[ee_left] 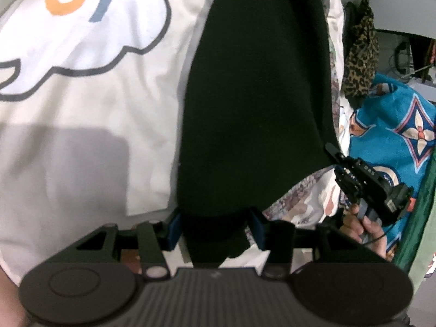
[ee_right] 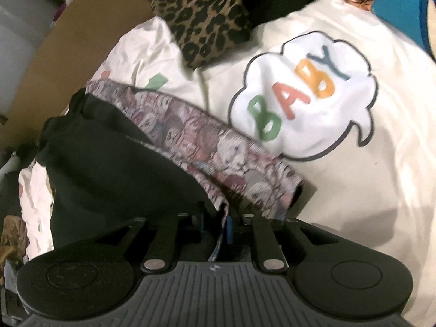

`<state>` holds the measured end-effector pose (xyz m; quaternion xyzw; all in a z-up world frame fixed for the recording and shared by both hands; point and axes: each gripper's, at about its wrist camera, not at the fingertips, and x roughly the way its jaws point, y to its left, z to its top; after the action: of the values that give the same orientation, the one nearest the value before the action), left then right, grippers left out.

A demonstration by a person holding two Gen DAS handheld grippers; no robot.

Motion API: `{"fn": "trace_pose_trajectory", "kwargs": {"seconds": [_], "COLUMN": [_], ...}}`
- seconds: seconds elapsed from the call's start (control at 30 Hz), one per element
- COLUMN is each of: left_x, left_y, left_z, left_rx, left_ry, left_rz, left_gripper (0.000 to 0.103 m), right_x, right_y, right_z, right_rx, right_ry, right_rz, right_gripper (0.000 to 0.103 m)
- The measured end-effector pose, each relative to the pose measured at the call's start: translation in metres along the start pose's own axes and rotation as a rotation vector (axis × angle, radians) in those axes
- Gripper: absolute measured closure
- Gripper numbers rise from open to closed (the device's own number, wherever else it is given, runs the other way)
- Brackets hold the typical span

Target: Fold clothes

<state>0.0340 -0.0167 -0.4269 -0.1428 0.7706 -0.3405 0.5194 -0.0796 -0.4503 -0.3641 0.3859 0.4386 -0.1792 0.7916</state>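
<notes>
While left gripper (ee_left: 215, 229) holds black garment (ee_left: 253, 103) bunched, right gripper (ee_right: 215, 226) narrow, barely pinching patterned hem (ee_right: 207, 147): hem may slip, fold skews on sheet (ee_right: 354, 190).

The cream sheet (ee_left: 90, 136) is cut by the left wrist picture's top edge, its cloud print (ee_left: 81, 27) losing the first letters. The black garment (ee_left: 253, 95) covers the sheet beneath and hides its own lower end behind the left gripper (ee_left: 215, 229). Whether the right gripper (ee_right: 215, 226) pads press the patterned fabric (ee_right: 218, 150) cannot be told. The leopard-print cloth (ee_right: 201, 13) runs off the top edge.
</notes>
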Motion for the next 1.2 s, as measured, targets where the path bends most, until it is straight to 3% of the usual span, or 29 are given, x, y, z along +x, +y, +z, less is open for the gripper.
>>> {"fn": "trace_pose_trajectory", "kwargs": {"seconds": [0.13, 0.2, 0.27, 0.43, 0.7, 1.2], "left_x": [-0.008, -0.013, -0.017, -0.025, -0.031, -0.014], "left_y": [0.013, 0.019, 0.022, 0.016, -0.009, -0.005], "left_z": [-0.002, -0.004, -0.007, -0.011, -0.012, -0.018], "left_rx": [0.001, -0.003, 0.008, 0.052, 0.127, 0.149], "left_ry": [-0.008, -0.006, -0.001, 0.01, 0.009, 0.062], "left_rz": [-0.009, -0.015, -0.018, -0.055, -0.137, -0.052], "left_gripper": [0.05, 0.055, 0.072, 0.093, 0.094, 0.097], "right_x": [-0.002, -0.001, -0.002, -0.013, -0.035, -0.019], "right_y": [-0.005, -0.003, 0.001, 0.005, 0.003, -0.028], "right_z": [0.002, 0.001, 0.001, 0.008, 0.029, 0.023], "right_rx": [-0.006, -0.034, -0.059, -0.064, -0.049, -0.014], "right_ry": [-0.012, -0.012, -0.014, -0.045, -0.124, -0.048], "right_rz": [-0.004, -0.004, -0.007, -0.004, 0.016, -0.093], "right_gripper": [0.09, 0.1, 0.1, 0.1, 0.1, 0.1]}}
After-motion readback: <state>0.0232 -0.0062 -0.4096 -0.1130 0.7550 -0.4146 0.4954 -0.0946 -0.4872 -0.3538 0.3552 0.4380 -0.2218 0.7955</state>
